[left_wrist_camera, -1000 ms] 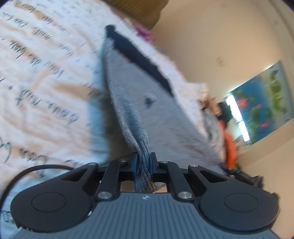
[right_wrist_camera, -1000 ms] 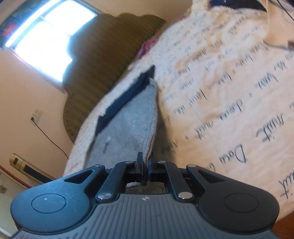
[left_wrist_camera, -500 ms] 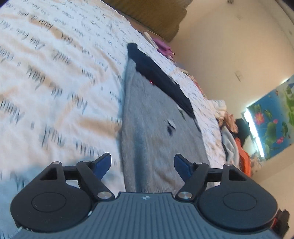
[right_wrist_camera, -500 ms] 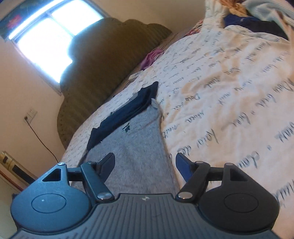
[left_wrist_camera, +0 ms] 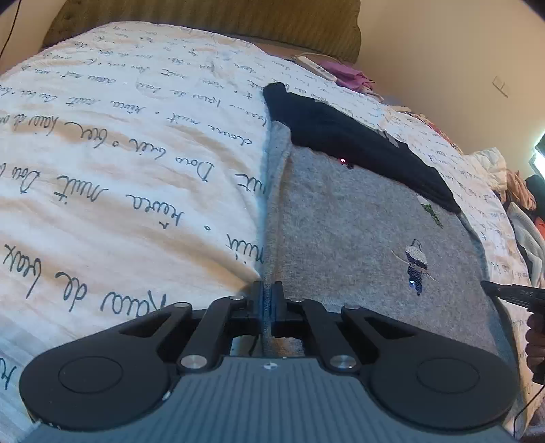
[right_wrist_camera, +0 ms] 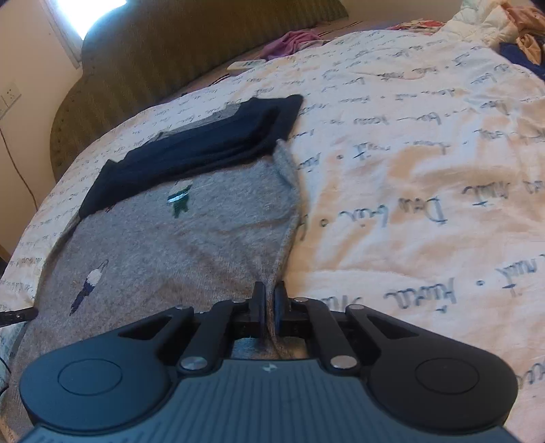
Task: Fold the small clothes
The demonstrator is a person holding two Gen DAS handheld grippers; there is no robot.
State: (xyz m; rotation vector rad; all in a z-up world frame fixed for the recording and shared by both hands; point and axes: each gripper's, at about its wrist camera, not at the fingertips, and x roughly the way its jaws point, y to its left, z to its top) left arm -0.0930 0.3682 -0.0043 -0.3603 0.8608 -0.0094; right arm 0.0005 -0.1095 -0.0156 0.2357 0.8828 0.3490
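Observation:
A grey knit garment (left_wrist_camera: 357, 231) with small embroidered figures lies flat on the bed, and a folded navy part (left_wrist_camera: 344, 136) lies across its far end. My left gripper (left_wrist_camera: 267, 301) is shut on the garment's near left edge. My right gripper (right_wrist_camera: 269, 301) is shut on the near right edge of the grey garment (right_wrist_camera: 190, 238), with the navy part (right_wrist_camera: 204, 139) lying beyond. The right gripper's tip (left_wrist_camera: 511, 293) shows at the right edge of the left wrist view, next to a hand.
A white blanket (left_wrist_camera: 119, 170) printed with dark script covers the bed. An olive headboard (right_wrist_camera: 177, 44) stands behind, with a purple cloth (right_wrist_camera: 293, 39) and a white flat device (right_wrist_camera: 245, 64) near it. Loose clothes (right_wrist_camera: 511, 30) pile at the far right.
A second ago both grippers held the garment up. Half a second ago both were open over the flat garment. Now each has shut again on a near edge.

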